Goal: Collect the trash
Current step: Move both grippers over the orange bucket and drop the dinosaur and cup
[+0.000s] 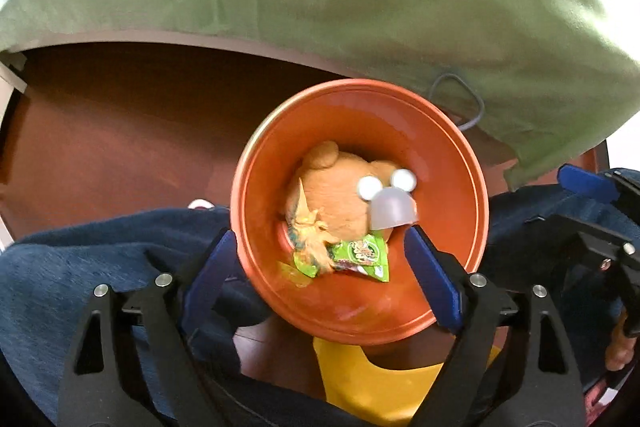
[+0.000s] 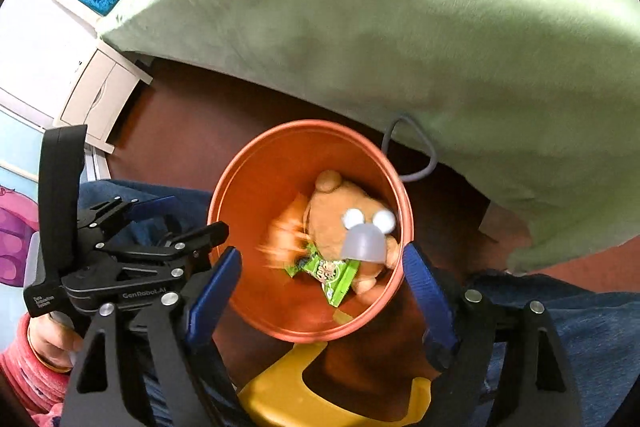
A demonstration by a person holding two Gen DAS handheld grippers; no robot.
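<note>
Left tongs [image 1: 320,259] open, empty, straddling near rim of orange plastic bin [image 1: 472,163]. Inside: crinkly green snack wrapper [image 1: 360,257], blurred orange wrapper [image 2: 282,237], plush toy [image 1: 340,187]. Right tongs [image 2: 322,271] open, empty above bin. Judgement: release only directly above opening; smooth walls funnel trash down.

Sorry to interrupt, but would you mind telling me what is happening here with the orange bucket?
A person holds a gripper in each hand above an orange bucket on the floor beside a bed. Both the left gripper and the right gripper are open and hold nothing. Inside the bucket lie a green wrapper, an orange wrapper and a brown plush toy.
</note>
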